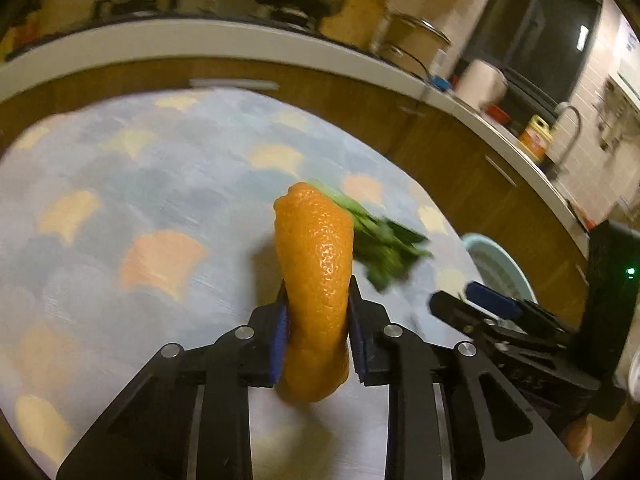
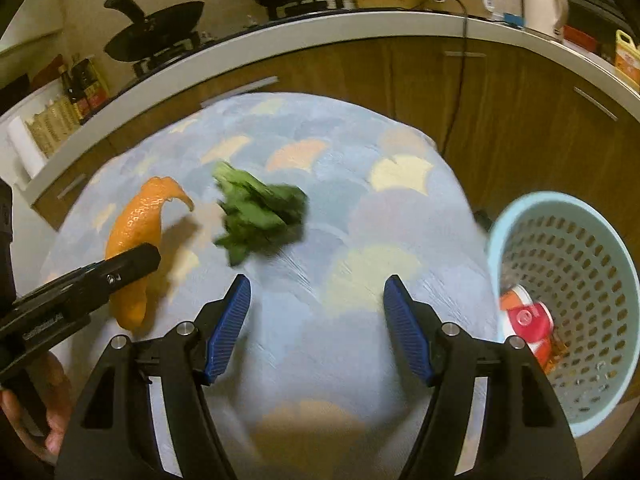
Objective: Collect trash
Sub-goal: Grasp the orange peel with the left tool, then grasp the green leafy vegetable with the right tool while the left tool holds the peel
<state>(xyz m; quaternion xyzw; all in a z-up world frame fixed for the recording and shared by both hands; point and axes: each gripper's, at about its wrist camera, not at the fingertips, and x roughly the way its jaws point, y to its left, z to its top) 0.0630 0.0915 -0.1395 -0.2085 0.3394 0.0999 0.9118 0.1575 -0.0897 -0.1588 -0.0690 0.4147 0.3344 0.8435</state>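
The orange peel (image 1: 316,280) is a long curled strip, thin, light and springy by the look of it; its pebbled outer skin should give the pads some bite, though a hard squeeze would likely fold it. The middle of its length seems the fair place to hold it, and that is where the left gripper (image 1: 318,300) has it: the jaws are pinched onto the strip from either side, the far end rising past the fingertips and the near end hanging below them, over the patterned tablecloth (image 1: 120,184).

Just right of the peel and farther off lies a bunch of leafy greens (image 2: 260,212), limp, light, and blurred, so its exact shape is uncertain. It rests ahead of the right gripper (image 2: 316,288), whose jaws stand spread and empty, well short of it.

At the table's right edge sits a pale blue perforated basket (image 2: 520,216) already holding some red-and-white packaging (image 2: 528,316).
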